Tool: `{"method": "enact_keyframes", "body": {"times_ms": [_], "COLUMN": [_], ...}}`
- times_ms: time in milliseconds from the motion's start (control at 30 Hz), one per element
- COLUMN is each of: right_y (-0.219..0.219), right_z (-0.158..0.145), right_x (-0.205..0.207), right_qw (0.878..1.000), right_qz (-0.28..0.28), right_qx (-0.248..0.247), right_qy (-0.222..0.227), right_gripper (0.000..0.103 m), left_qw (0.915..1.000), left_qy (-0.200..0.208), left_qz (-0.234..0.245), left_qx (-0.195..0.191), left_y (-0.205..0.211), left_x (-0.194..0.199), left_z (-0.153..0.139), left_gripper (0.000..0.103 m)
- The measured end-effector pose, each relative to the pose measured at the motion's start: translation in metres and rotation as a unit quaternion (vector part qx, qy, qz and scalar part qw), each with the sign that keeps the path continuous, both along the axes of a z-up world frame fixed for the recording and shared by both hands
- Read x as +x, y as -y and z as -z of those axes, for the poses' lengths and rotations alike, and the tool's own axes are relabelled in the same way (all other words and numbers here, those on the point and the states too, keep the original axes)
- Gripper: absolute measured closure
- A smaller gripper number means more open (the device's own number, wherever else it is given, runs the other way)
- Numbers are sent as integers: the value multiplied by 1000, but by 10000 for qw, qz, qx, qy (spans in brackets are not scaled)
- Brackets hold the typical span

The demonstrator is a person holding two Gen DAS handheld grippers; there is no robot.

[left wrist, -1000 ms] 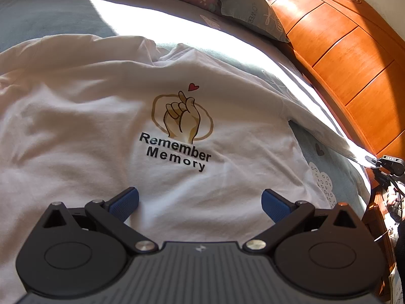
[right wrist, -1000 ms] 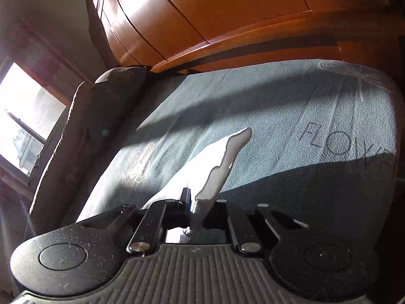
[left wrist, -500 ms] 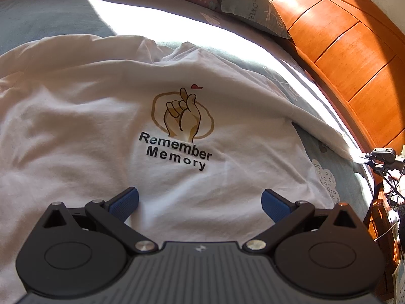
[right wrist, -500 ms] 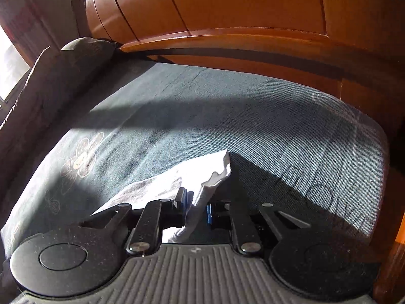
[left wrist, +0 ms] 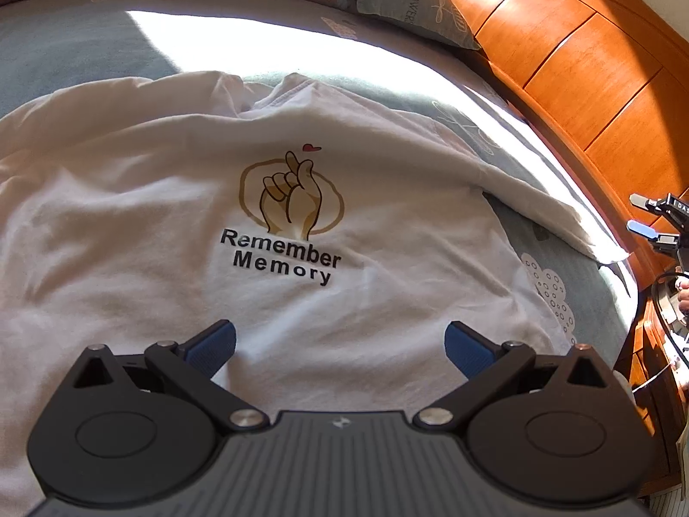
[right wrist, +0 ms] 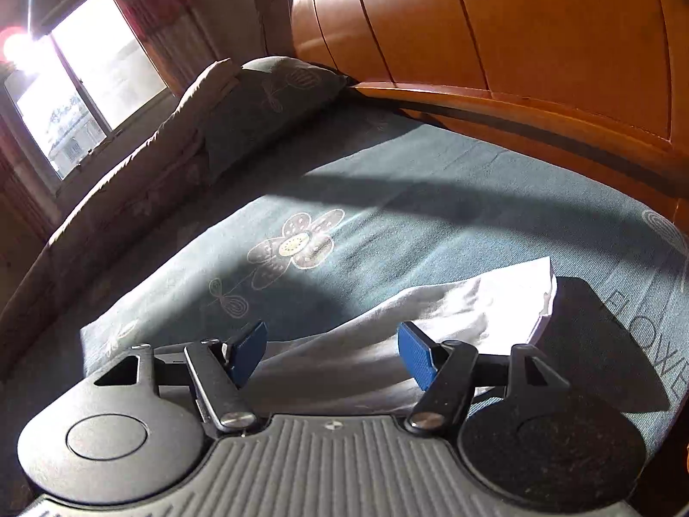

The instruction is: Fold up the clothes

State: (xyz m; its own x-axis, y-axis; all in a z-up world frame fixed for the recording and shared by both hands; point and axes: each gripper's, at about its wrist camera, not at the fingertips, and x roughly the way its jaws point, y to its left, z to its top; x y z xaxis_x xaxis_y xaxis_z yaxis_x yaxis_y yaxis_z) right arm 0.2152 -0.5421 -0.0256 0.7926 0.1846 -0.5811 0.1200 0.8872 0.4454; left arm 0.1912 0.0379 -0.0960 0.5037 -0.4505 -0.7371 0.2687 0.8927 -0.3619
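Right wrist view: teal flower-print bedsheet [right wrist: 387, 198] under sunlit orange wooden headboard [right wrist: 516, 34].

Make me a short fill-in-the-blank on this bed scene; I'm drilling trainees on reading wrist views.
1. The white T-shirt is printed "Remember ____".
2. It lies spread on a ____.
3. The left gripper holds ____.
4. The right gripper jaws are opening, the sleeve lying ____ of the pads.

Missing: Memory; bed; nothing; free
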Motion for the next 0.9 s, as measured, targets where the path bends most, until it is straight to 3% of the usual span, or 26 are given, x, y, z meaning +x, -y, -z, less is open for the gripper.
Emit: {"method": "enact_keyframes", "body": {"times_ms": [167, 367, 500, 567, 600, 700, 800, 900], "right_y": [-96, -225, -286, -304, -313, -324, -329, -321], "right_z": [-1, 34, 58, 67, 74, 81, 82, 83], "right_x": [10, 31, 49, 57, 62, 64, 71, 88], "right_qw": [9873, 9419, 9146, 9043, 8976, 8874, 8887, 9006], "right_qz": [-1583, -3330, -3975, -4139, -4209, -4348, -4222, -3890], "right_qx": [96, -30, -426, -727, -934, -979, -997, -418], "right_qy": [-88, -441, -611, -751, -921, -1178, -1485, -1896], "right_gripper": [20, 19, 19, 19, 19, 0, 0, 0], "left_qw": [9998, 9992, 9996, 9997, 9995, 9979, 9923, 9849], "left_qy": [172, 323, 193, -184, -182, -455, -1006, -1563], "left_qz": [86, 165, 192, 156, 153, 92, -33, -45], "left_qx": [-58, -177, -118, -101, -201, -452, -718, -744], "left_y": [0, -6, -11, -16, -18, -25, -33, -33], "left_x": [-9, 15, 46, 59, 60, 69, 87, 106], "left_z": [-10, -12, 0, 13, 15, 15, 15, 16], "left_gripper": [1, 1, 1, 1, 1, 1, 1, 1]}}
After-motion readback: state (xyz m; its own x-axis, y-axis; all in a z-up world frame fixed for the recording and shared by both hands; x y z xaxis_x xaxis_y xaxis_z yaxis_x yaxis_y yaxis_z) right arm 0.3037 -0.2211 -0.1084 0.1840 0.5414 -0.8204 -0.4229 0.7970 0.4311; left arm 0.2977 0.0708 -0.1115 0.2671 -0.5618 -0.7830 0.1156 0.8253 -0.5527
